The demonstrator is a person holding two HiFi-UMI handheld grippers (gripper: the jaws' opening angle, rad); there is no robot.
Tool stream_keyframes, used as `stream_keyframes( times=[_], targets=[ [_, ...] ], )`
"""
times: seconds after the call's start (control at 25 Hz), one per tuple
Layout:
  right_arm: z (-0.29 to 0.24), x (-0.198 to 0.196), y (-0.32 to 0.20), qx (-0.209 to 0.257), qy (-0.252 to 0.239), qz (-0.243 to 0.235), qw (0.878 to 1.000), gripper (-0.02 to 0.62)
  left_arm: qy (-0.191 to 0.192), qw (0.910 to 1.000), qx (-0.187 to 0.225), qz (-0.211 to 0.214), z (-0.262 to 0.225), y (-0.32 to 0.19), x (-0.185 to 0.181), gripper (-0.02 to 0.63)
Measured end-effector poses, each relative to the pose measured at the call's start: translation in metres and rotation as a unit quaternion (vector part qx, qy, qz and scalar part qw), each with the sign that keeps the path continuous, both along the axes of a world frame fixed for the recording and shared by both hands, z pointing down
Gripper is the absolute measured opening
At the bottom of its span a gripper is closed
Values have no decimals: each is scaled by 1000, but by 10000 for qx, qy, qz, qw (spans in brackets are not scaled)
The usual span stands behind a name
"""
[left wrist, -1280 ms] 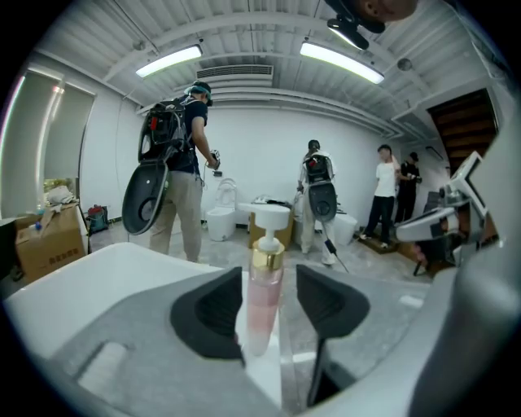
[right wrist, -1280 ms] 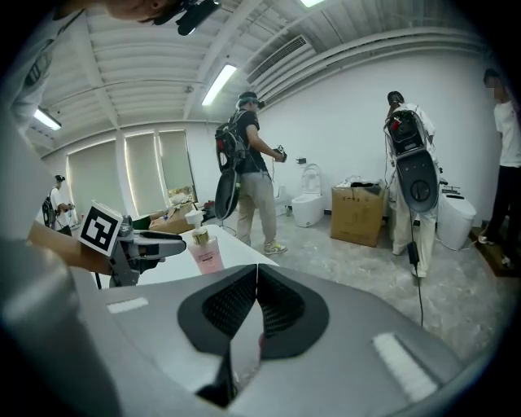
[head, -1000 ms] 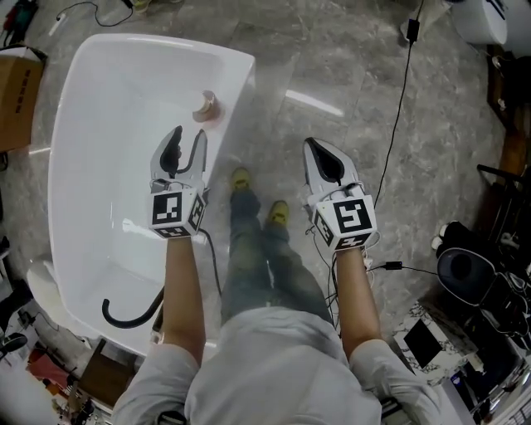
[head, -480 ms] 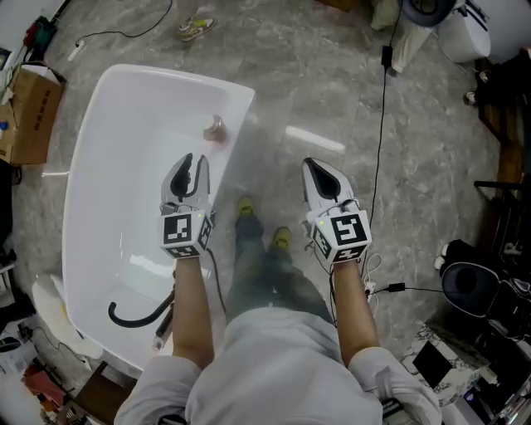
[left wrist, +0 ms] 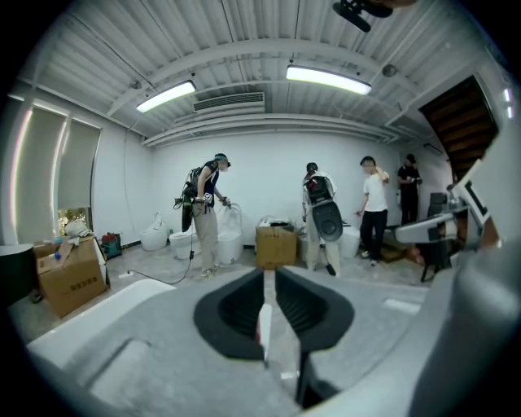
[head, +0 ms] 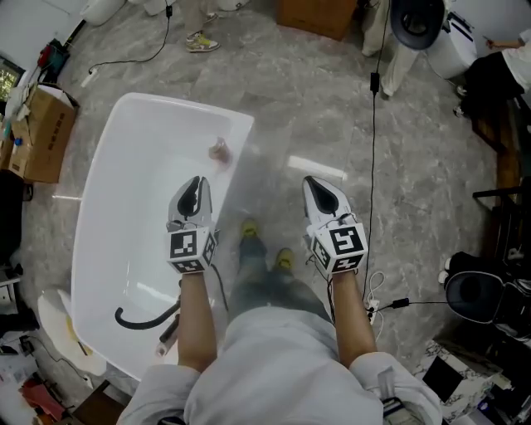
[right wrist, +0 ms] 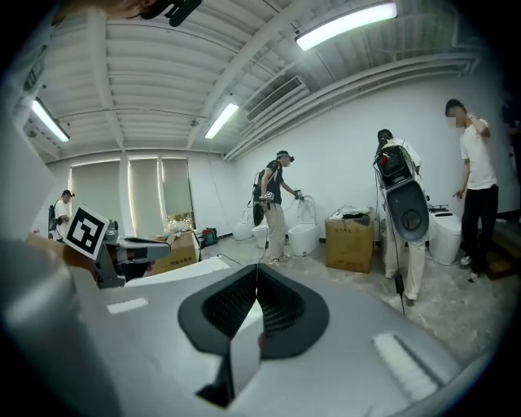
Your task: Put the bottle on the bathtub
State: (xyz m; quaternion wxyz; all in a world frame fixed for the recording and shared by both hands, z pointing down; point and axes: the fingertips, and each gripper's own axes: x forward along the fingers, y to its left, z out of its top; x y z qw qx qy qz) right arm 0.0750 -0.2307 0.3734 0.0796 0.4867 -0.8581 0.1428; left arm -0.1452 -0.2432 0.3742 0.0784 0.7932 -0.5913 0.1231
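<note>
Bottle (head: 219, 151): small, blurred, standing on bathtub (head: 116, 216) rim. Left gripper (head: 197, 181): jaws narrowly parted, empty. Right gripper (head: 315, 183): jaws pressed together, empty.

Grey marble floor (head: 332, 91). White tub (head: 124, 207) stands on floor, left side. Bottle (head: 219, 151) on tub's right rim, near far corner. Black hose (head: 141, 322) curled in tub's near end. Cardboard box (head: 46, 133) on floor just beside tub's left. Second box (head: 319, 12) at far edge. Black cable (head: 372, 124) crosses floor, right of tub.
</note>
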Motion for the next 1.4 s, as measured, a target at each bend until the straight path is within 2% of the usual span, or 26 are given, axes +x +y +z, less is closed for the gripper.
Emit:
stream_keyframes(
  times=[0.44,1.4],
  targets=[
    [-40,23,25,257,-18,39,9997,5,-23,9997,226,-4,-46,28,17,-2],
    [-115,56,56,868,35,-87,9962,3,52,9973,728,9,-126,74,43,-2]
  ],
)
